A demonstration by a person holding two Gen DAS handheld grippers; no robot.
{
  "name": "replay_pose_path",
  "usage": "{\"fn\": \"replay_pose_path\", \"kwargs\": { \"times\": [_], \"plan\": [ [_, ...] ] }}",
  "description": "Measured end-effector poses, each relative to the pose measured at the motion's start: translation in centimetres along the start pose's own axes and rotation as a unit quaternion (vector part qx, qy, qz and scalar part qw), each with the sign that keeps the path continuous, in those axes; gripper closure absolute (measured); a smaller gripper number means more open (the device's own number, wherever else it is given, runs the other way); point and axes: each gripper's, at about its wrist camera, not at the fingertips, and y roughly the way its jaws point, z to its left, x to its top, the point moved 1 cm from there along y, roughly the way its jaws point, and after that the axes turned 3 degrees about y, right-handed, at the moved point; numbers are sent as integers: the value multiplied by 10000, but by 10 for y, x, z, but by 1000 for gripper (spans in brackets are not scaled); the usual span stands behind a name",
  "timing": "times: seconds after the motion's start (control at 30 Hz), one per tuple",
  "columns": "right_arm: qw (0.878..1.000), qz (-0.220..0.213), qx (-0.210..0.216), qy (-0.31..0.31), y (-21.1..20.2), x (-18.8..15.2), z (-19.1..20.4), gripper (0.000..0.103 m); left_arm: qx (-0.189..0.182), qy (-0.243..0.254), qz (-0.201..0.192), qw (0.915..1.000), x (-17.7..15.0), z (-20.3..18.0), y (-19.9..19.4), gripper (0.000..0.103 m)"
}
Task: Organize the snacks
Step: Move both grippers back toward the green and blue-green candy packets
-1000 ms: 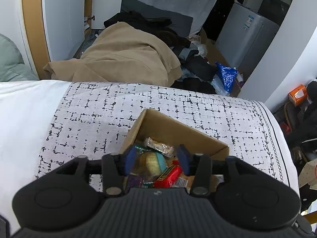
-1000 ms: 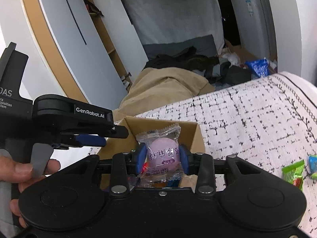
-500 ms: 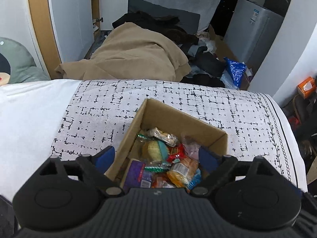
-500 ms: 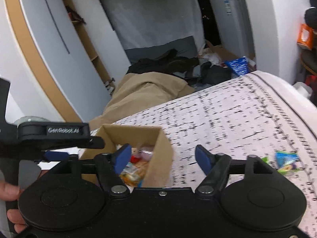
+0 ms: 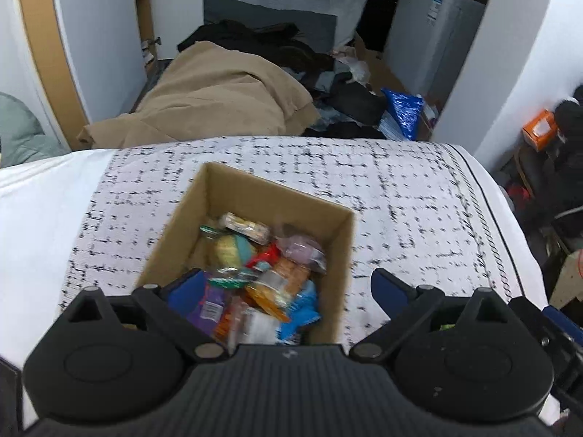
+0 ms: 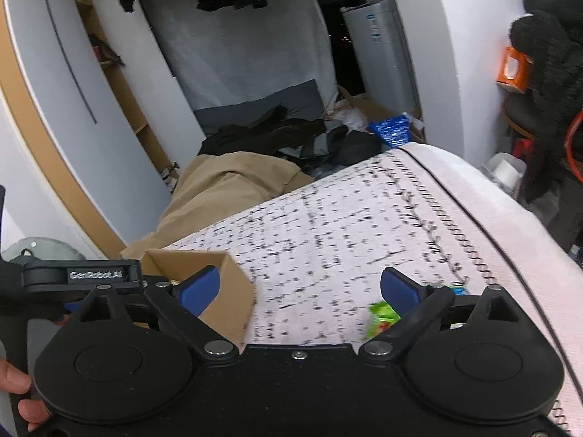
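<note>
Both grippers wide open, empty: left gripper (image 5: 288,289) over cardboard box (image 5: 233,191) of snacks (image 5: 269,273), right gripper (image 6: 300,286) beside box near green packet (image 6: 382,315); "GenRobot.AI" readable on left unit.

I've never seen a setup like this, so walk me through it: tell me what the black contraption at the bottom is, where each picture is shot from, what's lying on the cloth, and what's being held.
No robot here: a person holds a hand-operated two-finger gripper in each hand, each with a wide-angle camera looking out along its blue-padded fingers. One picture comes from the left gripper, the other from the right gripper. Both are open and hold nothing.

A white cloth with black flecks carries an open cardboard box holding a jumble of wrapped snacks, including a pink sweet. In the right view, a green wrapped snack lies loose on the cloth beside the right finger, outside the box, with another partly hidden behind that finger. The left gripper's handle and the person's fingertips show at that picture's left edge.
</note>
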Motion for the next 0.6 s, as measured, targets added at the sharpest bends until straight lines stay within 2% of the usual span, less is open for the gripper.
{"fn": "replay_pose_path", "kwargs": {
  "times": [0.2,0.27,0.6],
  "plan": [
    [9996,75,-217,153,-10,-1,-31,5,-353,-19,4,9994,-4,-20,-1,5],
    [9990,111,-320,280,-13,-3,-44,5,-381,8,-64,9993,-6,-28,-2,0],
    [9956,287,-573,691,-11,-12,-77,5,-609,227,96,9978,-13,-66,10,0]
  ]
}}
